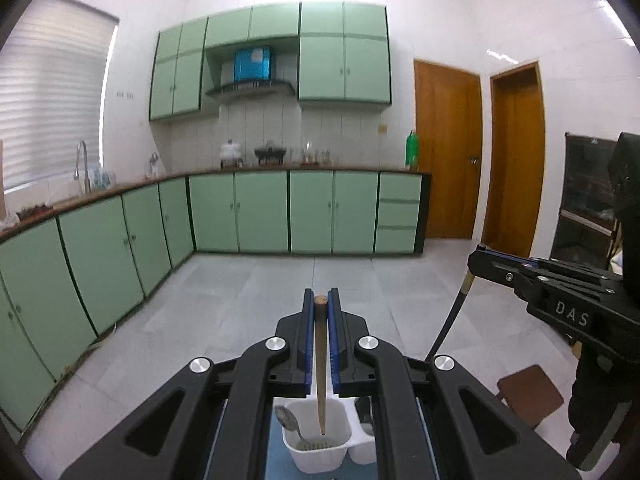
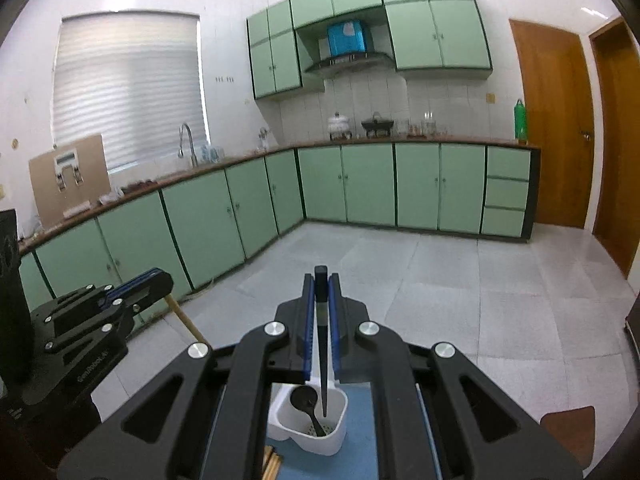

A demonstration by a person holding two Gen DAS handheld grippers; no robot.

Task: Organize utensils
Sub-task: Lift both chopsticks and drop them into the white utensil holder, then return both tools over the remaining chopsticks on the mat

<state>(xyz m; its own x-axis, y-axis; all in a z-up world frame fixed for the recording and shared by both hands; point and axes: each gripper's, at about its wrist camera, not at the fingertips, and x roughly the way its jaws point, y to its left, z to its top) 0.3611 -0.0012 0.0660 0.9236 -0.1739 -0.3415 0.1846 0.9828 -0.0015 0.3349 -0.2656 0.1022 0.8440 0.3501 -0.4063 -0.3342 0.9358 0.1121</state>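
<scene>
My left gripper (image 1: pixel 320 300) is shut on a wooden chopstick (image 1: pixel 320 360). The stick hangs tip-down over a compartment of the white utensil holder (image 1: pixel 316 460), where a metal spoon (image 1: pixel 286 418) leans. My right gripper (image 2: pixel 321 280) is shut on a black chopstick (image 2: pixel 323 360), whose tip hangs over the holder (image 2: pixel 320 444) compartment with a black spoon (image 2: pixel 304 398). Each gripper shows in the other's view: the right gripper (image 1: pixel 476 256) with its black stick (image 1: pixel 448 320), and the left gripper (image 2: pixel 160 280) with its wooden stick (image 2: pixel 186 320).
The holder stands on a blue mat (image 2: pixel 360 420), with loose wooden chopsticks (image 2: pixel 272 464) lying at its near left. A brown stool seat (image 1: pixel 530 394) is low on the right. Tiled floor and green cabinets (image 1: pixel 256 212) lie beyond.
</scene>
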